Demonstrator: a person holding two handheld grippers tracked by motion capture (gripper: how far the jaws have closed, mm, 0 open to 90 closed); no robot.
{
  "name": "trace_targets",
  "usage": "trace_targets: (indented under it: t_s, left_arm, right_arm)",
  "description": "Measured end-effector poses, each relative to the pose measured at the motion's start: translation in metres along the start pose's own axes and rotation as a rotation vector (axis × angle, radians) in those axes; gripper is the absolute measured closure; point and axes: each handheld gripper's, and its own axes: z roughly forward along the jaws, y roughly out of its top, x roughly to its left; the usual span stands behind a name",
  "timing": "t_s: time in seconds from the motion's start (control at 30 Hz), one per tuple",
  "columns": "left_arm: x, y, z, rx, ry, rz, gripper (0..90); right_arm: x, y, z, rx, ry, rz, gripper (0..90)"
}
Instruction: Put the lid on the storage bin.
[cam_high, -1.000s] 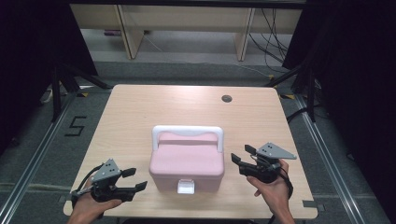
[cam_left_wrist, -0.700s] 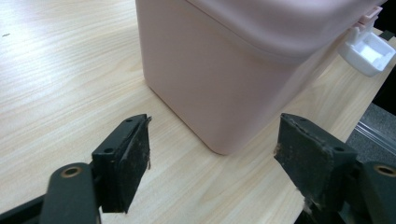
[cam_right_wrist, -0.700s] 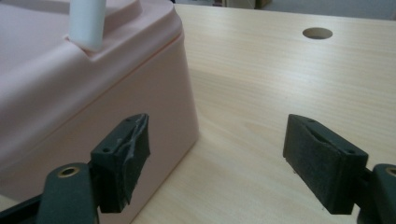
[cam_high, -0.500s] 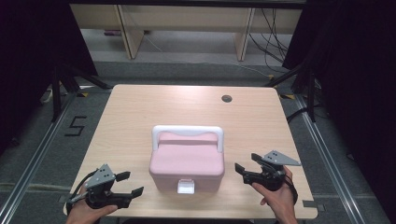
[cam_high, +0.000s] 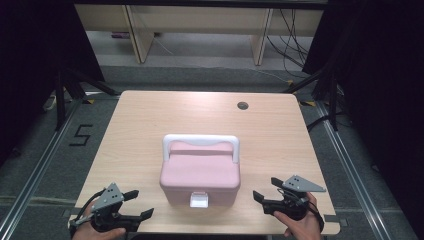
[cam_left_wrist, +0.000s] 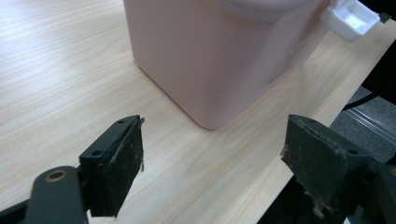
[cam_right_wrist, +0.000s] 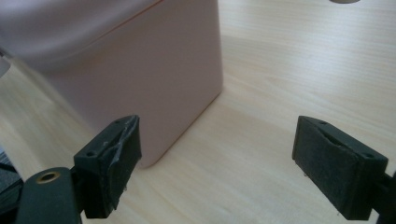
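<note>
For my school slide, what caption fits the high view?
Two open grippers, left and right, flank a pink box on a table.

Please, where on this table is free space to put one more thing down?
The table is bare behind the pink box, up to the small round hole, and along both side edges. It is crowded at the near edge, where the left gripper and right gripper flank the box.

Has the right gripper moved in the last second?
Yes. The right gripper has slid toward the table's near edge, away from the pink box; its jaws have been opening, empty.
</note>
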Motion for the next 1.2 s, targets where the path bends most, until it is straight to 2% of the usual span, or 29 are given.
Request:
trace_targets:
  t_s: [0.03,0.07,0.1,0.13,0.17,0.2,0.27,0.3,0.33,0.37,0.4,0.43,0.47,0.5,0.53,0.57,0.6,0.63,0.67,0.7,0.73,0.77,0.8,0.87,0.9,0.93,1.0,1.13,1.2]
  left_arm:
    - [0.0,-0.001,0.0,0.0,-0.001,0.007,19.4]
    - [-0.002,-0.001,0.001,-0.008,0.002,-0.007,19.3]
    - [-0.002,-0.002,0.001,-0.009,0.001,-0.004,19.2]
    - [-0.002,-0.003,0.001,-0.002,0.002,0.009,19.1]
    - [-0.002,-0.003,0.001,-0.003,0.0,0.01,19.0]
    - [-0.003,-0.004,0.001,-0.001,0.004,0.014,18.8]
    - [-0.004,-0.006,0.001,0.001,0.007,0.022,18.3]
    - [-0.005,-0.008,0.004,-0.014,0.01,0.015,18.1]
    - [-0.005,-0.009,0.004,0.007,0.018,0.029,17.9]
    - [-0.005,-0.011,0.006,0.004,0.02,0.032,17.8]
    - [-0.006,-0.013,0.007,0.019,0.028,0.039,17.6]
    - [-0.006,-0.014,0.006,0.036,0.025,0.054,17.5]
    - [-0.007,-0.015,0.008,0.017,0.018,0.036,17.4]
    - [-0.008,-0.016,0.008,0.027,0.02,0.043,17.4]
    - [-0.009,-0.016,0.008,0.026,0.02,0.04,17.3]
    - [-0.008,-0.016,0.007,0.034,0.021,0.057,17.2]
    - [-0.009,-0.017,0.008,0.032,0.026,0.061,17.0]
    - [-0.011,-0.018,0.009,0.02,0.021,0.044,16.9]
    - [-0.01,-0.019,0.009,0.028,0.026,0.064,16.7]
    - [-0.011,-0.019,0.009,0.024,0.024,0.05,16.5]
    - [-0.012,-0.02,0.009,0.022,0.029,0.039,16.4]
    - [-0.012,-0.02,0.009,0.02,0.025,0.038,15.8]
    - [-0.009,-0.021,0.008,0.04,0.031,0.072,15.6]
    - [-0.011,-0.022,0.01,0.012,0.026,0.044,15.6]
    - [-0.011,-0.022,0.01,0.012,0.027,0.043,15.6]
    - [-0.011,-0.022,0.009,0.012,0.026,0.04,15.6]
    - [-0.009,-0.022,0.008,0.026,0.027,0.057,15.6]
    - [-0.009,-0.022,0.008,0.025,0.03,0.054,15.6]
    - [-0.009,-0.022,0.008,0.024,0.03,0.054,15.6]
  right_arm:
    - [0.0,-0.002,0.0,0.001,0.004,-0.02,16.2]
    - [0.003,-0.004,0.0,0.002,0.016,0.002,16.2]
    - [0.003,-0.005,0.0,-0.003,0.013,-0.025,16.2]
    - [0.007,-0.006,-0.002,0.017,0.025,-0.008,16.2]
    - [0.008,-0.009,-0.001,0.013,0.022,-0.013,16.2]
    - [0.008,-0.009,-0.003,0.02,0.02,-0.038,16.2]
    - [0.011,-0.013,-0.003,0.033,0.03,-0.031,16.4]
    - [0.013,-0.015,-0.004,0.045,0.029,-0.035,16.5]
    - [0.016,-0.018,-0.004,0.043,0.028,-0.022,16.5]
    - [0.014,-0.019,-0.004,0.037,0.03,-0.071,16.6]
    - [0.016,-0.021,-0.005,0.042,0.031,-0.05,16.6]
    - [0.016,-0.023,-0.005,0.046,0.023,-0.066,16.6]
    - [0.016,-0.024,-0.007,0.057,0.028,-0.079,16.6]
    - [0.017,-0.026,-0.008,0.07,0.027,-0.06,16.5]
    - [0.017,-0.028,-0.008,0.067,0.021,-0.08,16.5]
    - [0.019,-0.03,-0.009,0.09,0.02,-0.056,16.5]
    - [0.018,-0.031,-0.009,0.092,0.03,-0.072,16.5]
    - [0.018,-0.033,-0.008,0.099,0.03,-0.084,16.5]
    - [0.019,-0.035,-0.009,0.12,0.029,-0.074,16.5]
    - [0.021,-0.037,-0.01,0.133,0.031,-0.059,16.5]
    - [0.02,-0.038,-0.008,0.118,0.037,-0.089,16.5]
    - [0.022,-0.038,-0.009,0.122,0.015,-0.078,16.5]
    - [0.02,-0.038,-0.01,0.12,0.01,-0.104,16.4]
    - [0.02,-0.038,-0.009,0.124,0.009,-0.107,16.4]
    - [0.02,-0.039,-0.008,0.116,0.011,-0.124,16.4]
    - [0.022,-0.039,-0.009,0.131,0.006,-0.109,16.4]
    - [0.021,-0.039,-0.007,0.131,0.014,-0.129,16.4]
    - [0.021,-0.039,-0.006,0.13,0.024,-0.13,16.4]
    - [0.021,-0.039,-0.008,0.125,0.006,-0.114,16.4]
